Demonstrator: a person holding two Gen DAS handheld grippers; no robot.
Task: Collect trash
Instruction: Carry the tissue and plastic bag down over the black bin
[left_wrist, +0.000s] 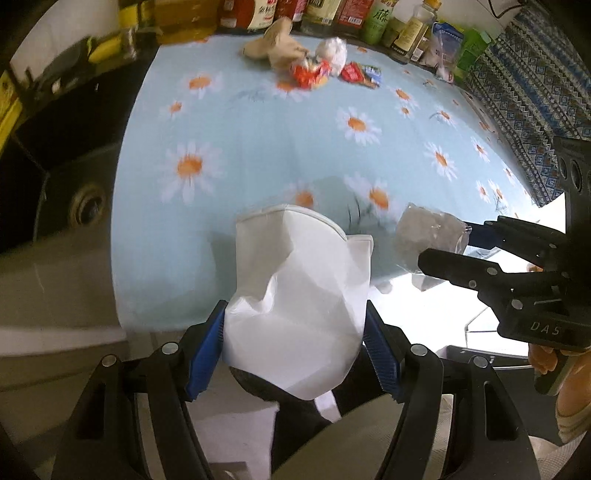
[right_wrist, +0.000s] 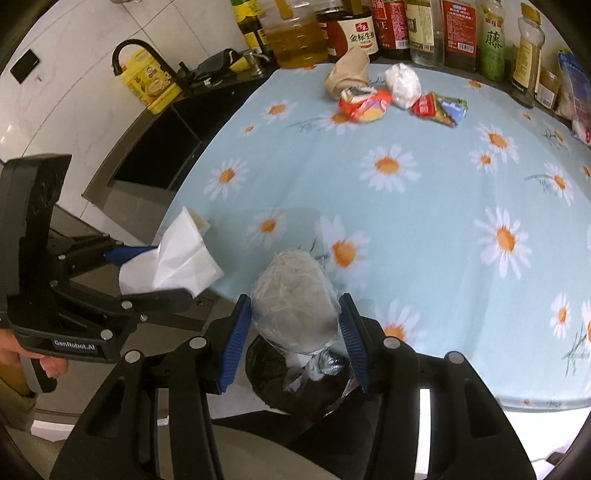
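L hand-held gripper (left_wrist: 295, 339) grasping crumpled white paper cup (left_wrist: 299, 295); R hand-held gripper (right_wrist: 293, 339) grasping clear plastic bag (right_wrist: 295, 302), contents unclear; black bin (right_wrist: 295, 384) mostly hidden.

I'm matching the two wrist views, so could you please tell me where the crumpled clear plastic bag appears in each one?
Left wrist view: the clear plastic bag sits right of centre, clamped in the right gripper that enters from the right edge.
Right wrist view: the bag is low and central, between the blue pads, above a black-lined bin.
Shared landmark: the red snack wrapper at the far end of the daisy tablecloth.
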